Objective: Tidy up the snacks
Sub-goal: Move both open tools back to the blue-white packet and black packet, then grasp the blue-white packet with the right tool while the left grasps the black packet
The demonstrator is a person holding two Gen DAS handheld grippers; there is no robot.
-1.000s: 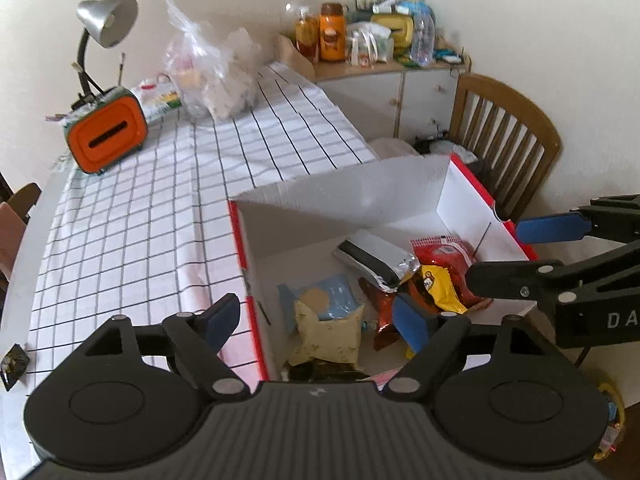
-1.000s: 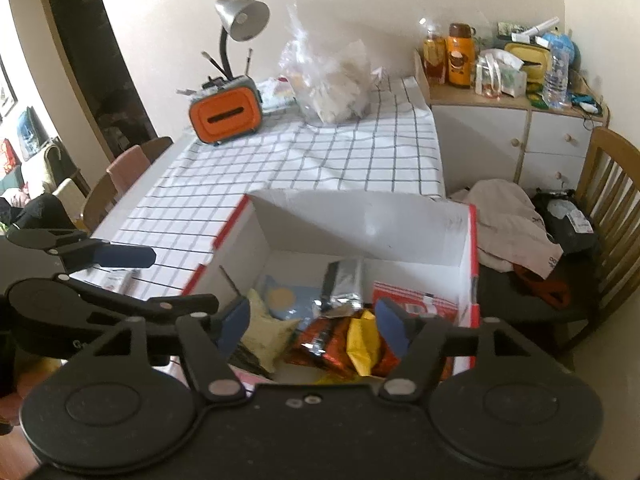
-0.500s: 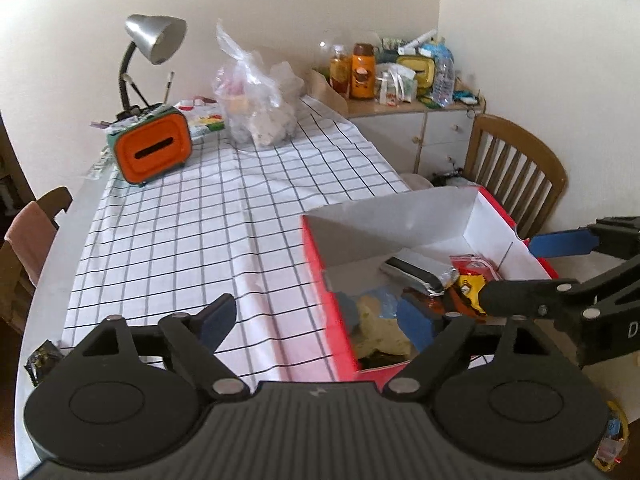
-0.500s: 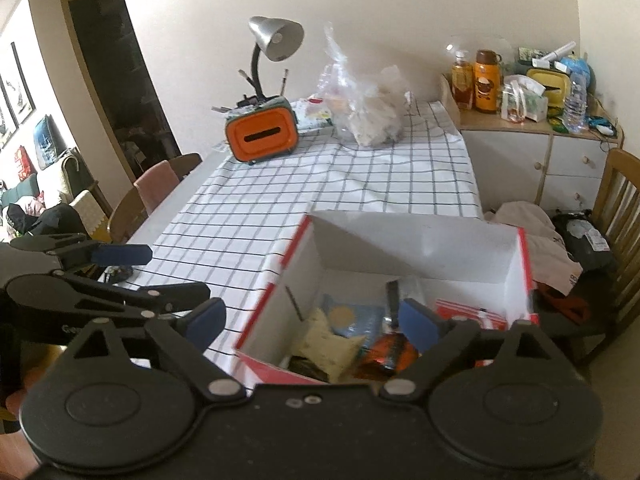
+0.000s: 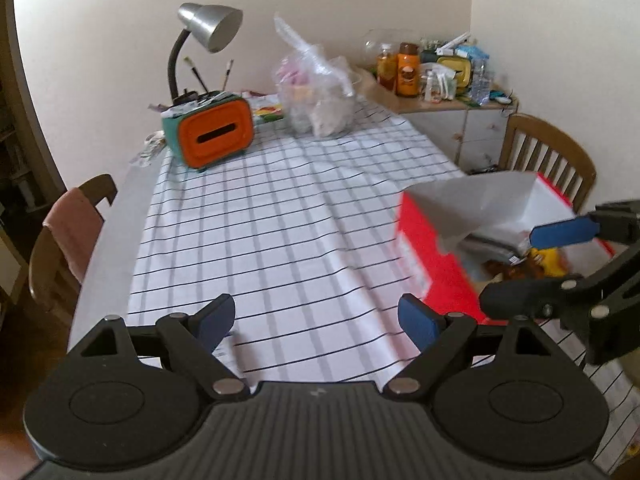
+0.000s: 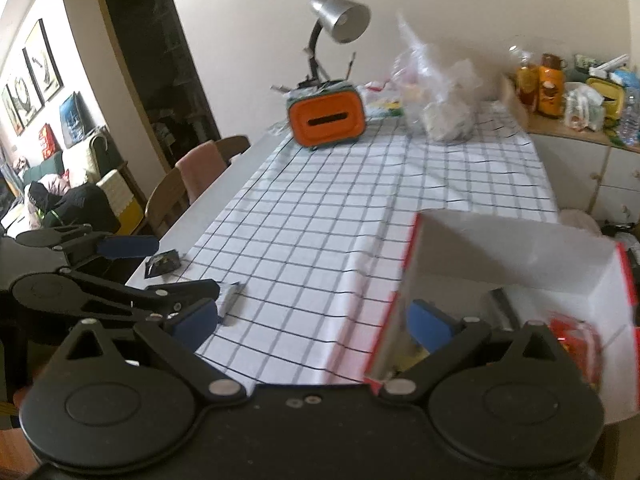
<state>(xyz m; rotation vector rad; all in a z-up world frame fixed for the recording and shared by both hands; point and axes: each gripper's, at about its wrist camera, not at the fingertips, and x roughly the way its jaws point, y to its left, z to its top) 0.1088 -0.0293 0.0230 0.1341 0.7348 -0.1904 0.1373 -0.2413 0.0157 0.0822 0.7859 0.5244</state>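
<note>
Both tongs, left [image 5: 316, 320] and right [image 6: 314, 322], still spread empty, now farther left of the snack box [image 5: 436, 256].

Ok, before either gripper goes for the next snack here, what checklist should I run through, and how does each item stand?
1. Left gripper open and empty: ok, nothing between its blue pads.
2. Right gripper open and empty: ok, jaws spread wide.
3. Red box open and reachable: ok, top open, at the table's right side.
4. Snacks inside the box: ok, packets show inside, blurred.
5. Loose items still on the checked tablecloth: ok to see; a small dark packet lies at its left edge, and a thin grey item nearby.
6. What the grey item is: cannot tell, too blurred.
</note>
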